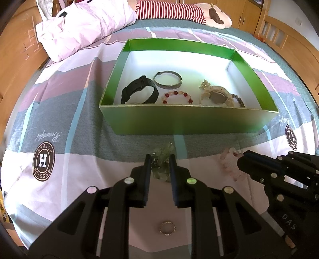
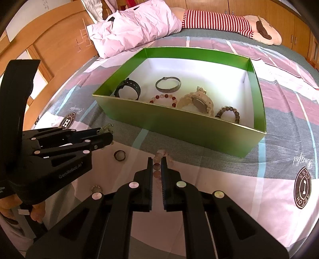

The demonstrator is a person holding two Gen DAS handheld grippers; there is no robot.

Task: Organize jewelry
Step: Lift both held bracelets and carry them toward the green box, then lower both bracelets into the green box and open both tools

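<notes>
A green box [image 1: 187, 119] [image 2: 179, 127] lies on the bed. It holds a black watch [image 1: 139, 91], a metal bangle [image 1: 167, 79], a red bead bracelet [image 1: 177, 96], a beige watch [image 1: 217, 95] and a dark bead bracelet [image 2: 228, 113]. My left gripper [image 1: 160, 159] is shut on a pale green stone bracelet [image 1: 161, 153] in front of the box. My right gripper [image 2: 157, 161] is shut on a pink bead bracelet [image 2: 157, 165], which also shows in the left wrist view [image 1: 229, 161]. A small ring [image 1: 167, 228] lies under my left gripper. A dark ring [image 2: 119, 155] lies between the grippers.
The bed sheet [image 1: 59, 123] has pink, grey and white blocks. A pink pillow [image 1: 83, 24] and a striped plush toy [image 1: 179, 10] lie behind the box. Wooden bed rails [image 2: 59, 45] stand at the left.
</notes>
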